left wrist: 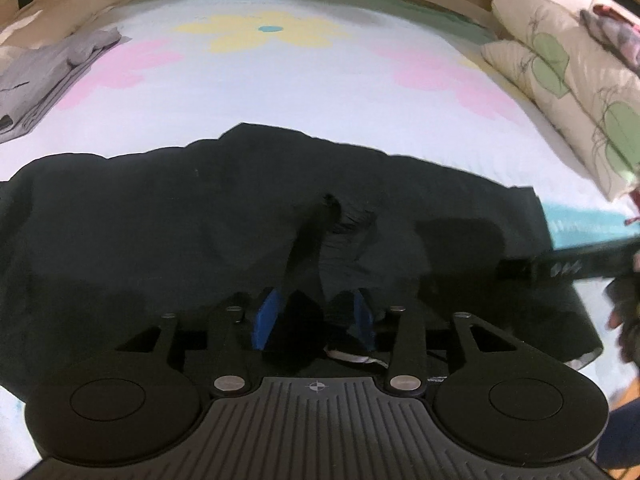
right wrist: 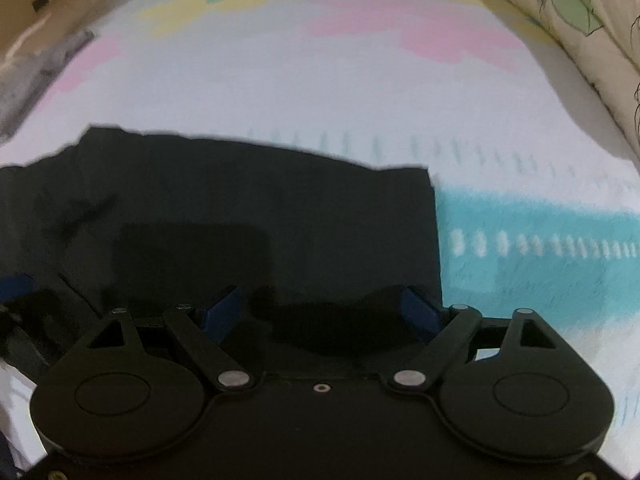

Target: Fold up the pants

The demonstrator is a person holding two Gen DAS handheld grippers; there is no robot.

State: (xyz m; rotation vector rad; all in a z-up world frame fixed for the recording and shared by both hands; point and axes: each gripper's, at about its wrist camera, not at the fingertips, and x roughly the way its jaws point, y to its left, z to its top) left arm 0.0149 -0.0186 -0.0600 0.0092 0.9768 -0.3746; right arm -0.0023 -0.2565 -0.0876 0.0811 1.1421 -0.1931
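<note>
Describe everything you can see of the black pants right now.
The black pants are dark, soft, matte cloth lying spread out and mostly flat across the flower-print bedspread, with wrinkles bunched near the middle. In the right wrist view their right edge runs straight against a teal stripe. A bit of white lining or label peeks out at the near edge. The left gripper hangs over them part open, the right gripper wide open; neither visibly pinches cloth.
</note>
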